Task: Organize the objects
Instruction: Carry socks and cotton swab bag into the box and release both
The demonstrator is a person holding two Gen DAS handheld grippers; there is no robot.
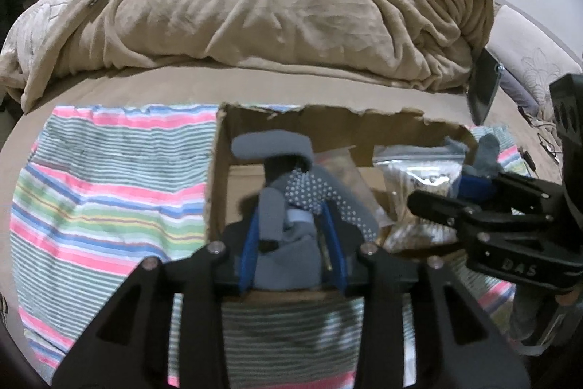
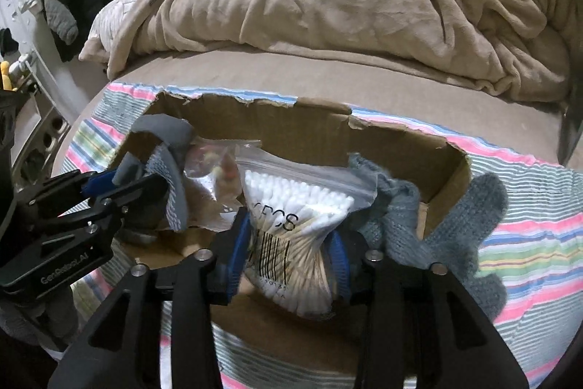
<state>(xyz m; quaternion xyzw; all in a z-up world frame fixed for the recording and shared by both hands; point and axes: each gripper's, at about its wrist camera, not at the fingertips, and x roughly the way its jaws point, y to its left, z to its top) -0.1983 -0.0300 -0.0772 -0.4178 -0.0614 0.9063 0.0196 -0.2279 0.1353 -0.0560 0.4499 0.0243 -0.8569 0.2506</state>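
In the left wrist view, the left gripper is lowered into the cardboard box, which stands on a striped cloth near the front edge of the bed. A grey dotted glove sits between its blue pads; whether the pads press on it cannot be told for certain, though the jaws stand only a little apart with the fabric filling the gap. The step in hand is judged to be a release into the box: the jaws should be spread fully before the gripper is lifted, so that the knit fabric is not dragged back out. The right gripper is seen at the box's right side.

In the right wrist view, the right gripper is held over a clear bag of cotton swabs, pinched narrow where it lies between the pads, so contact is judged likely. The bag is printed with a barcode and lies at the box's near wall. A second grey glove is draped over the box's right wall; a straight lift is advised.
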